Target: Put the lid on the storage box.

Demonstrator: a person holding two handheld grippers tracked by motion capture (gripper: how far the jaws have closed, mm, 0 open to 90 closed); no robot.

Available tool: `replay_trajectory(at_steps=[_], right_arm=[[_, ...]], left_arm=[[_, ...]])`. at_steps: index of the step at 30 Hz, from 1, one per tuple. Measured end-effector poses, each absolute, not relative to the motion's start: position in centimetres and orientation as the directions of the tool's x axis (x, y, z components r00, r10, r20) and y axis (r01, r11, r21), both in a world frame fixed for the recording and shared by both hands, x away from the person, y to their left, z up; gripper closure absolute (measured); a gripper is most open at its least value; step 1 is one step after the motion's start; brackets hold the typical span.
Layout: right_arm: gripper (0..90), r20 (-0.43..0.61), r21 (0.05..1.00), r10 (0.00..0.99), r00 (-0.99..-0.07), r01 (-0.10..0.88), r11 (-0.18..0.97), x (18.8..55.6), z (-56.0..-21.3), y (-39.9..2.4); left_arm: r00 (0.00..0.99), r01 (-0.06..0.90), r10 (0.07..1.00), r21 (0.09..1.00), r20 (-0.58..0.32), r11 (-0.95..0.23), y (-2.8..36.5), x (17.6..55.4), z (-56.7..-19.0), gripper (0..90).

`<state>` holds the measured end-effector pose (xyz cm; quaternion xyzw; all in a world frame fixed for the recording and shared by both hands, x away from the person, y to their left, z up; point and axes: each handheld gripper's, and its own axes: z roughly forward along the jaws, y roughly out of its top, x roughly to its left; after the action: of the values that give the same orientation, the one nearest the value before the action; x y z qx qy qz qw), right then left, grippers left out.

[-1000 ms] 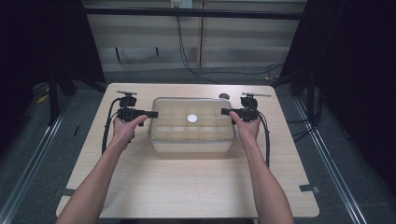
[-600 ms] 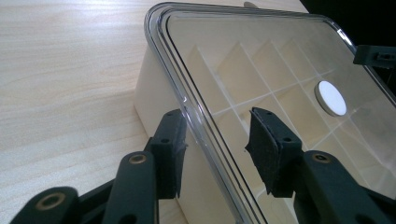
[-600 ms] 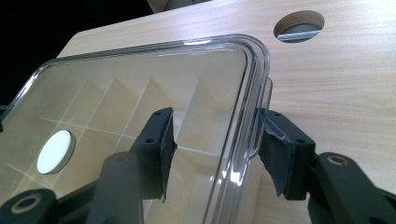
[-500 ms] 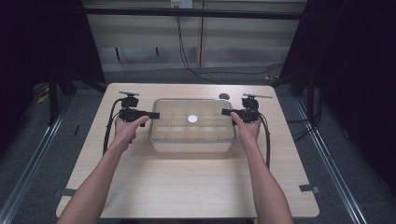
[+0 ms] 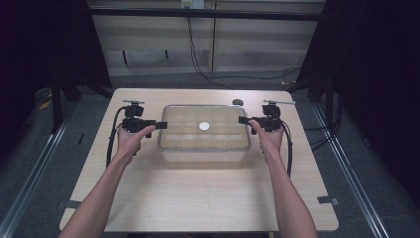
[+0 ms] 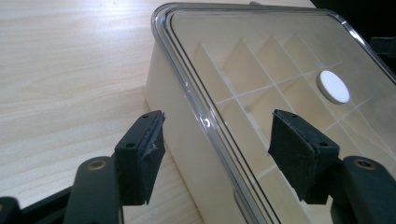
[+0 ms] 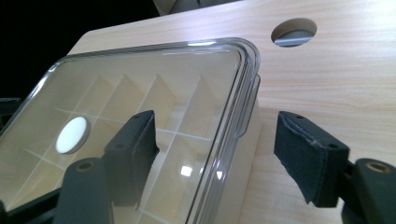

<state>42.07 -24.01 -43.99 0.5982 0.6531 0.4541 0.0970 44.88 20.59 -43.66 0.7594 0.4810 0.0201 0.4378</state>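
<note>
A cream box with inner dividers and a clear lid stands on the table's middle. A white round disc sits at the lid's centre. My left gripper is open at the box's left end. In the left gripper view its jaws straddle the lid rim, one outside the wall and one over the lid, with the disc beyond. My right gripper is open at the right end. In the right gripper view its jaws straddle the lid's rim the same way, and the disc lies farther in.
The light wooden table has a round cable hole behind the box's right corner, also seen as a hole in the right gripper view. Black cables trail from both grippers along the forearms. Dark floor and rails flank the table.
</note>
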Motion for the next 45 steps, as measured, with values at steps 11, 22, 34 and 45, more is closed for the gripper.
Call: replay_trajectory(at_steps=[11,22,34,45], right_arm=[[27.8,0.405,0.751,0.848,-0.342,0.653,-0.095,38.4,-42.4,-24.7],[27.9,0.41,0.771,0.814,-0.412,0.634,-0.067,34.2,-41.9,-24.9],[29.7,0.386,0.78,0.802,-0.457,0.625,-0.02,29.4,-43.1,-24.8],[31.4,0.376,0.793,0.801,-0.465,0.609,-0.019,24.7,-44.1,-25.0]], left_arm=[[0.578,0.665,0.74,0.724,-0.345,-0.182,21.3,41.8,-42.6,34.1],[0.624,0.604,0.733,0.763,-0.272,-0.231,23.3,37.9,-41.5,35.8],[0.638,0.567,0.735,0.786,-0.23,-0.247,25.3,33.3,-41.9,36.4],[0.651,0.575,0.728,0.767,-0.215,-0.286,26.0,28.6,-44.2,27.6]])
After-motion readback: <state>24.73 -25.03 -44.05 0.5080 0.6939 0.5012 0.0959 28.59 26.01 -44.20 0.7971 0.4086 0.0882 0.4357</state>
